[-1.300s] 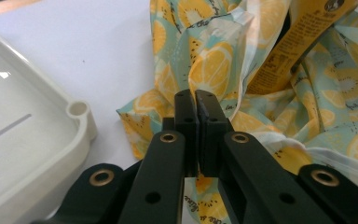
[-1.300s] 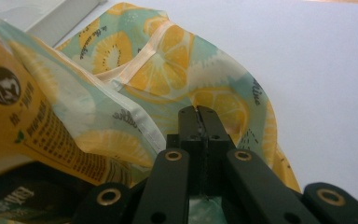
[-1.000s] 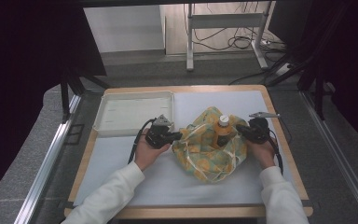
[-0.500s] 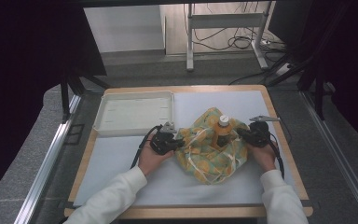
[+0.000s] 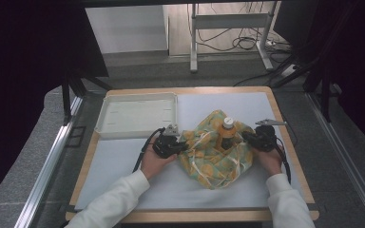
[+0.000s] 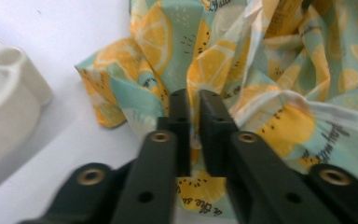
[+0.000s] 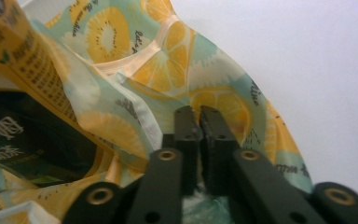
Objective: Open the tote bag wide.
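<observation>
On the table, the left gripper (image 5: 183,147) and right gripper (image 5: 245,137) each pinch the lemon-print cloth (image 5: 209,159).

Wooden table (image 5: 285,118), grey floor (image 5: 138,69), metal stand (image 5: 228,21), floor cables (image 5: 247,43).

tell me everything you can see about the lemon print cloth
The cloth is thin, soft fabric, pale teal with yellow lemon slices and small dark lettering, with a pale ribbon-like strip across it. It lies crumpled on the white table top, bunched up around an upright bottle with a white cap. The left tool is shut on its left edge, the right tool on its right edge. A white tray sits apart, to its left.
</observation>
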{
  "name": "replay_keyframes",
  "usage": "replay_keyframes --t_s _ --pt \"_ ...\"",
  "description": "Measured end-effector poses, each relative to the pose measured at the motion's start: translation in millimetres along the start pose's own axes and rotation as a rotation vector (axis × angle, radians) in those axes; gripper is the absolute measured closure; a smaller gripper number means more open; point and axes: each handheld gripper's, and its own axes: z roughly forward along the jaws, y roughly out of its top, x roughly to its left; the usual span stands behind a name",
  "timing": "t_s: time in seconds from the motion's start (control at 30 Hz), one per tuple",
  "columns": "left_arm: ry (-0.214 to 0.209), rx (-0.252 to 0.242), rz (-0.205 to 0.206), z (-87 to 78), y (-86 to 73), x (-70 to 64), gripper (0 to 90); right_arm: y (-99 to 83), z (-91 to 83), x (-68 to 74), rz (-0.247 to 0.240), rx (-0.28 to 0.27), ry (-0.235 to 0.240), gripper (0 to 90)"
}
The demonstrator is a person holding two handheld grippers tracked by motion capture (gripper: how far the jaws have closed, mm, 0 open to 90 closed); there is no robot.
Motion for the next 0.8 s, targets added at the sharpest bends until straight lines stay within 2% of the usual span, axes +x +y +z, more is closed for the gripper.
replay_keyframes --t_s 0.1,0.2,0.27,0.43,0.53,0.63,0.67,0.77,0.8 --pt "-0.023 -0.037 -0.012 -8.8 0.6 -0.2 62.2 1.3 -6.9 -0.8 0.008 -0.035 0.021 70.4" --pt "-0.011 -0.096 -0.015 -21.9 0.0 -3.0 45.5 4.3 -19.2 -1.2 0.023 -0.085 0.037 61.9" --pt "0.007 -0.121 -0.013 -30.3 0.2 -4.8 37.5 7.2 -31.5 -1.1 0.024 -0.122 0.052 57.1" --pt "0.002 -0.159 -0.018 -47.0 0.3 -7.3 30.5 10.5 -56.5 2.3 0.02 -0.177 0.054 52.5" --pt "0.0 -0.181 -0.02 -56.7 -0.4 -8.8 27.9 10.7 -66.4 6.1 0.005 -0.186 0.063 52.4" --pt "-0.002 -0.21 -0.013 -67.3 -1.0 -11.5 31.8 10.9 -73.6 9.3 -0.012 -0.188 0.092 58.4" --pt "-0.006 -0.218 -0.006 -70.9 -1.0 -12.9 38.9 11.1 -75.3 10.5 -0.012 -0.19 0.101 62.5" --pt "-0.057 -0.218 0.023 -78.7 3.1 -18.9 71.5 12.6 -79.0 13.2 -0.011 -0.183 0.11 74.7" --pt "-0.066 -0.22 0.034 -80.0 5.3 -22.7 78.2 13.3 -79.8 14.3 -0.012 -0.184 0.121 78.1"
